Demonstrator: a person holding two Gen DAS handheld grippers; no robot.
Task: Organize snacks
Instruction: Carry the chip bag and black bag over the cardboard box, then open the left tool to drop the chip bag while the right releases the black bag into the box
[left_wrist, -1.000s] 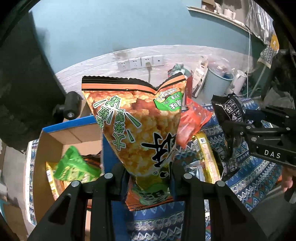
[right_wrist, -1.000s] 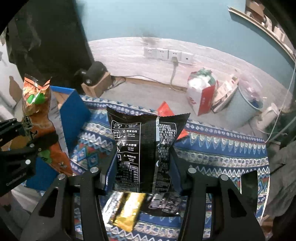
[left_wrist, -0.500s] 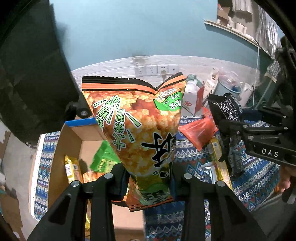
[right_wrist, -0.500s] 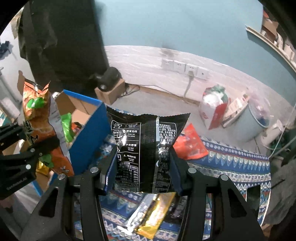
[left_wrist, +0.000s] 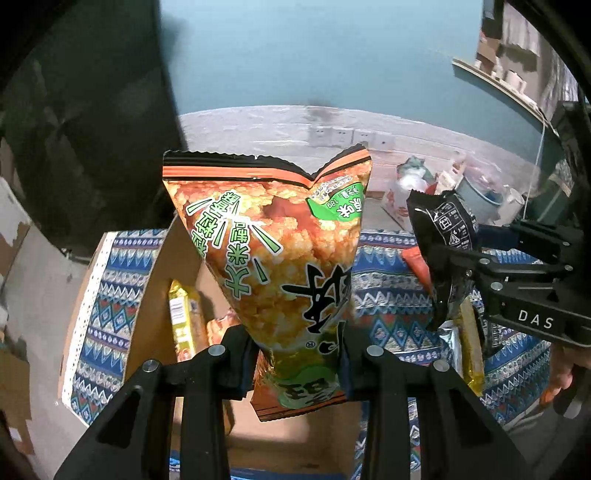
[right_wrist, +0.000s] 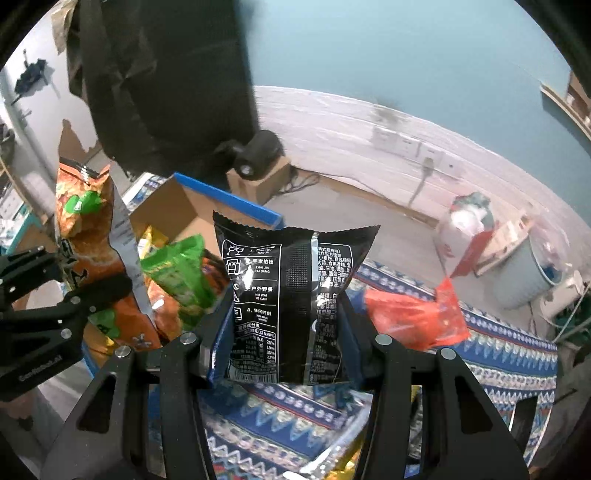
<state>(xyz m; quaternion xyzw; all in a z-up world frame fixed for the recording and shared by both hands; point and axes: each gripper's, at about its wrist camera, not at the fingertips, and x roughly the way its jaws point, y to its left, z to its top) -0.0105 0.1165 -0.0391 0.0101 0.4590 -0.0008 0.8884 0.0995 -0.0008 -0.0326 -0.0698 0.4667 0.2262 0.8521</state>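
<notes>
Left tool (left_wrist: 297, 354) is pinching the bottom of an orange rice-snack bag (left_wrist: 273, 258), held upright over the open cardboard box (left_wrist: 147, 302) that's got a yellow packet (left_wrist: 181, 317) inside. Right tool (right_wrist: 284, 350) is clamped on a black snack bag (right_wrist: 288, 295), above the patterned cloth (right_wrist: 509, 354), with an orange-red packet (right_wrist: 413, 321) lying on it.
</notes>
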